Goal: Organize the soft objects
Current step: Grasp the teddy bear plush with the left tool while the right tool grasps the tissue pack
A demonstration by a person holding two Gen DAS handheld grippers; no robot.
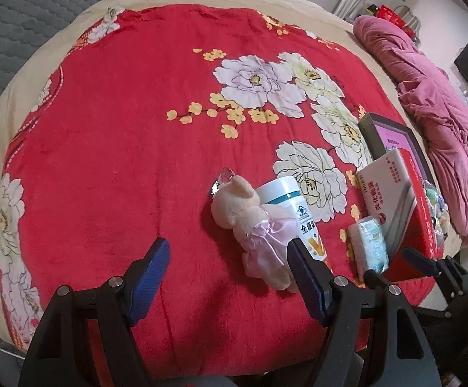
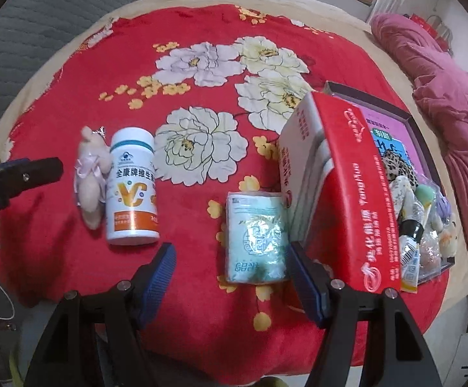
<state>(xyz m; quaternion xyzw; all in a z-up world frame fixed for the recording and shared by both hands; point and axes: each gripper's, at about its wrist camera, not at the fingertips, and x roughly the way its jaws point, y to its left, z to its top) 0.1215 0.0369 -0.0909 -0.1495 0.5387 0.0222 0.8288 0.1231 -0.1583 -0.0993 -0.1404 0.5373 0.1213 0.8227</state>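
The left tool (image 1: 227, 277) stands wide open with nothing between its blue pads, low in its frame just left of the plush bear (image 1: 250, 222), which lies on the red floral blanket (image 1: 105, 129) of the bed, touching a white vitamin bottle (image 1: 295, 213). The right tool (image 2: 230, 277) is also open and holds nothing; the pale tissue pack (image 2: 256, 238) lies on the blanket just above its gap. At the right of that frame, behind a red carton (image 2: 356, 193), an open box (image 2: 408, 119) already holds several small soft things. So part of the sorting looks done, while the bear and the tissue pack are not yet picked up.
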